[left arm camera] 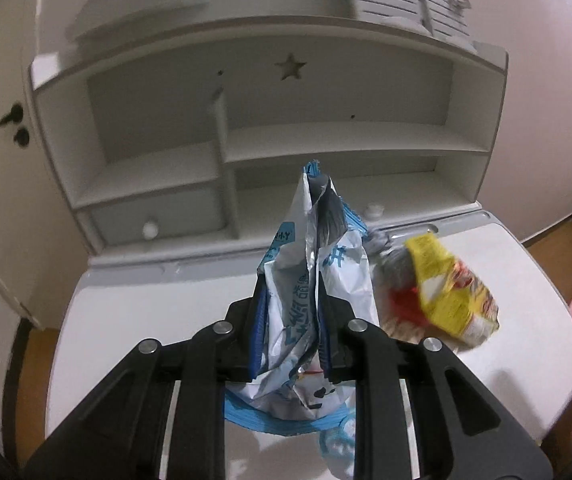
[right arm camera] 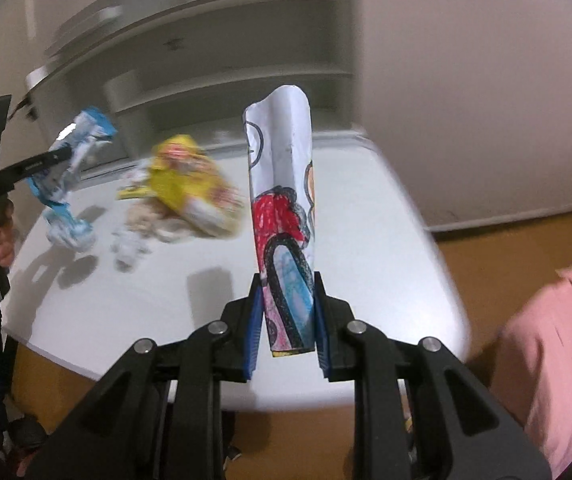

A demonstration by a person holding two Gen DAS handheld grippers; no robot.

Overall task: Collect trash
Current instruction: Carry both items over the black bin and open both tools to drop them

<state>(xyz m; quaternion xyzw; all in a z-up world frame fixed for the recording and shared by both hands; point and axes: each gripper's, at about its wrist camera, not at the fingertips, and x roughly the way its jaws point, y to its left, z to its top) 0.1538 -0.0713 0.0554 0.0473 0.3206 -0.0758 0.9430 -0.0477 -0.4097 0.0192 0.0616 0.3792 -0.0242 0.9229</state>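
Trash is what both hands are picking up, and each one has a piece now. The left gripper [left arm camera: 292, 336] has its fingers pinching a blue and white snack bag [left arm camera: 310, 280]. The bag stands up between the two fingers and its bottom end hangs down under them. I think it is pinched in the middle so the floppy bag will not slide out.

The right gripper [right arm camera: 288, 330] has its fingers pinching a rolled paper drawing [right arm camera: 281, 216] with red, blue and black coloring on it. The roll points up and away from the fingers. The fingers squeeze only its lower end, so the paper keeps its tube shape.

Both pieces are up in the air, above the white bench [right arm camera: 326, 240], not lying on it. From the right view you can see the left gripper [right arm camera: 51, 158] out to the side with the snack bag [right arm camera: 67, 176] hanging from it, well apart from the drawing.

More trash sits on the bench: a yellow wrapper [left arm camera: 452, 292], crumpled and tilted, with some gray and red bits just beside it, too blurry to name. A small white crumpled scrap [right arm camera: 125, 248] lies near it. Behind the bench is a white shelf unit [left arm camera: 245, 120] with a star cut in it.

I guess the held pieces go to a bin next, but no bin shows in either view. The yellow wrapper has not been picked up yet.
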